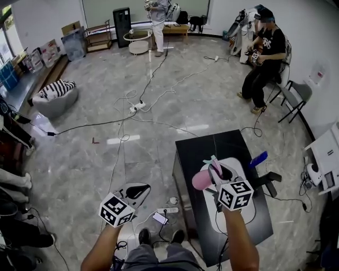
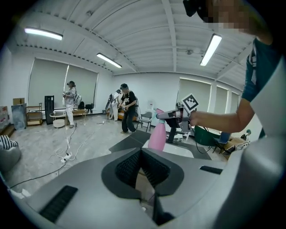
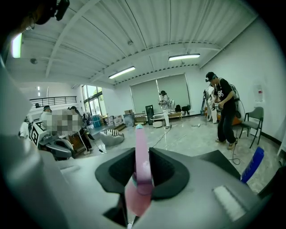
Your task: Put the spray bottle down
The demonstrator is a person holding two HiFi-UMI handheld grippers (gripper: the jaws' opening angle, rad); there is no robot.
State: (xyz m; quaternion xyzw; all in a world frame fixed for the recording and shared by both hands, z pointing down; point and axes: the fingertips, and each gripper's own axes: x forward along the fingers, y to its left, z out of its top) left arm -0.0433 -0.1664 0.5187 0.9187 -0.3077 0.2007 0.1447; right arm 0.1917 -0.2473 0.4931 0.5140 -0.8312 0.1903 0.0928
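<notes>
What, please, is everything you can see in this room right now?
spray bottle: one, pink, in the right tongs above the tray
table: one, black, front right
tray: one, white, on the table
blue object: one, blue, beside the table's right edge
power strip: one, white, floor mid-room
beanbag: one, striped, far left
chair: one, grey, right wall
seated person: one, black clothes, right
standing person: one, light clothes, far end
left tongs: one, grey, lower left, empty
right tongs: one, grey, shut on the spray bottle
</notes>
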